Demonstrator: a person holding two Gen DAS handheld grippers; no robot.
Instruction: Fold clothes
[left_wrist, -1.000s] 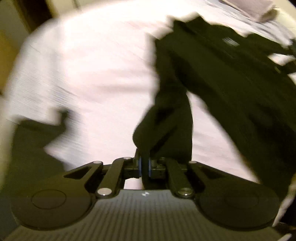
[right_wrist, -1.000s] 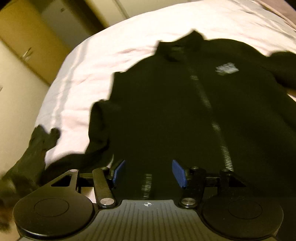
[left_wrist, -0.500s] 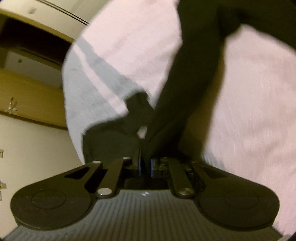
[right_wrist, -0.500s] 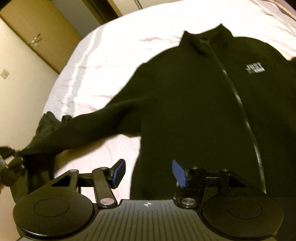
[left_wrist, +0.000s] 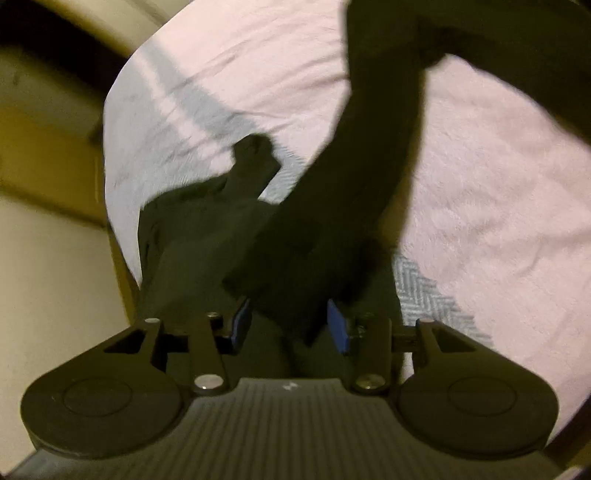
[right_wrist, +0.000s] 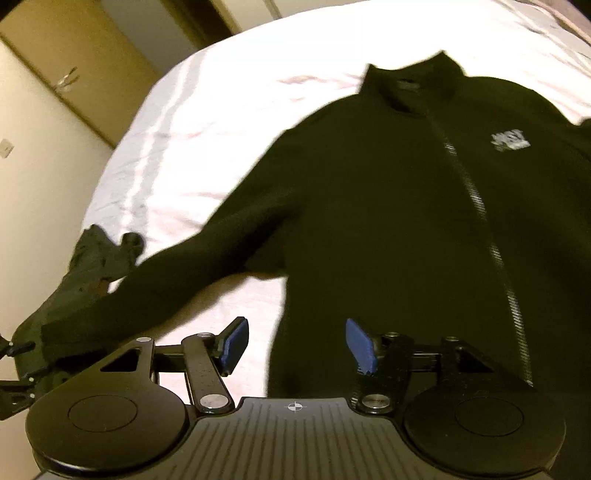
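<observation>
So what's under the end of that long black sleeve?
The sleeve cuff lies across another dark garment bunched at the edge of the bed. A grey zigzag-patterned cover peeks out beside it. What's beneath that dark pile is hidden.

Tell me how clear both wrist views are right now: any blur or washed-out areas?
Left wrist view: the black sleeve and room edge are smeared by motion blur, under dim yellowish light. Right wrist view: the jacket is soft, its chest logo unreadable, and the bedsheet glares white.
</observation>
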